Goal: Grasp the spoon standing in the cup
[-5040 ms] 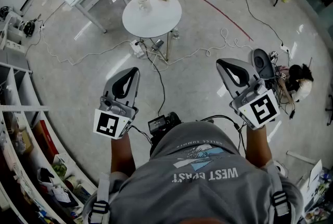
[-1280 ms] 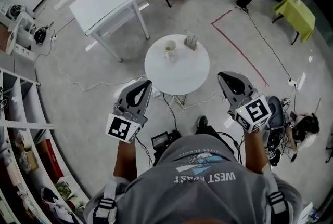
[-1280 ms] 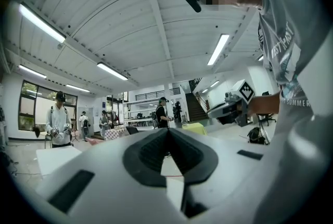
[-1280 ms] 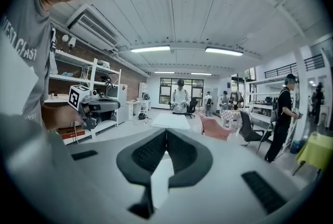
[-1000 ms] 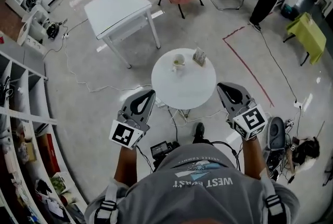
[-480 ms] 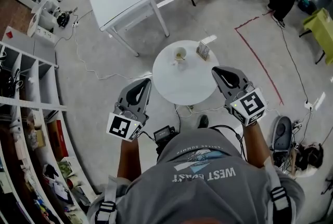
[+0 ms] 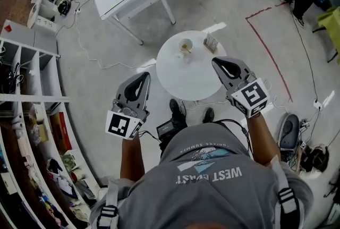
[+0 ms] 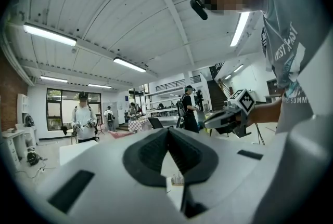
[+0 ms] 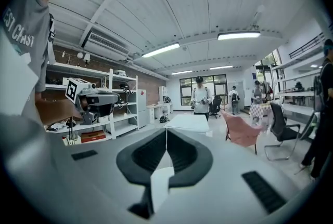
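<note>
spoon point(image 7: 186, 44) reads as a thin speck in the cup point(image 7: 183, 48), too small for me to tell which way the handle leans. cup stands on the far part of the round white table point(image 7: 183, 79), small holder point(image 7: 211, 42) just beside it on the right. both grippers are short of it: left gripper point(image 7: 144, 75) off the table's left edge, right gripper point(image 7: 215, 61) over the table's right rim, nearer the cup. left gripper view shows its jaws tip to tip with nothing between, right gripper view the same, so neither is ready to take anything. my read: approach step, grasp not begun. to do it well i'd use the right one since it's closer, open the jaws wide before getting near, come in roughly level above the cup rim, put the handle between the pads and close on the handle only. keep clear of the holder and don't nudge the cup, it looks light and could tip or slide. left can park by the table edge, or steady the cup if it shifts.
</note>
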